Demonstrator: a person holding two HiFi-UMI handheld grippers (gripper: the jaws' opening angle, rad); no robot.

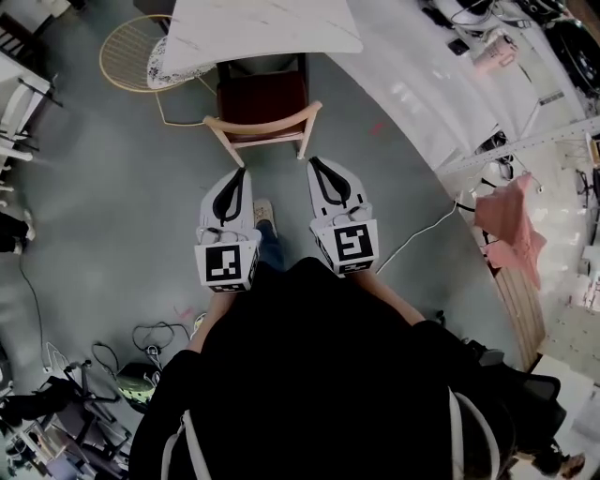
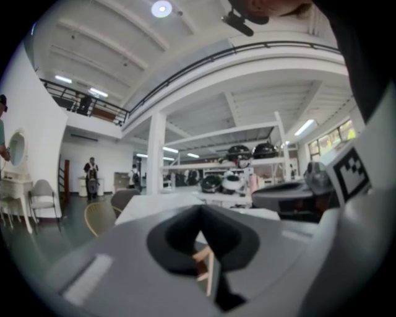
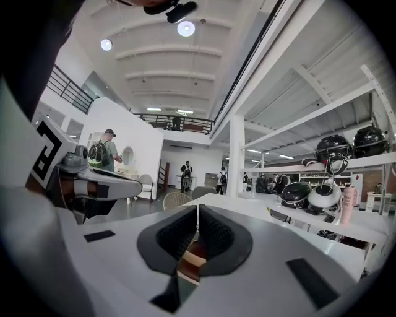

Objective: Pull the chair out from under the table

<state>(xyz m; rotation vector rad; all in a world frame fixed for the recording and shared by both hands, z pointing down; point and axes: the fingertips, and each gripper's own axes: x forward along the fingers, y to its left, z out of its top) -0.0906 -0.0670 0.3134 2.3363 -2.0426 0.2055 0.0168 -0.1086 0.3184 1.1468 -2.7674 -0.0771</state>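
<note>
Clearing the white table (image 1: 272, 23) calls for a straight, level pull on the chair (image 1: 261, 101), tucked under its edge with the back toward the person. Both the left gripper (image 1: 242, 172) and the right gripper (image 1: 315, 162) hang just short of the top rail (image 1: 265, 126) with jaws pressed together on nothing, so each should open and clamp the rail near one end. The chair has a dark red seat (image 1: 264, 86) and a pale, curved wooden rail.

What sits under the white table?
A chair: its dark red seat runs under the table, and the wooden back is outside. The tabletop covers the seat's far end and front legs.
</note>
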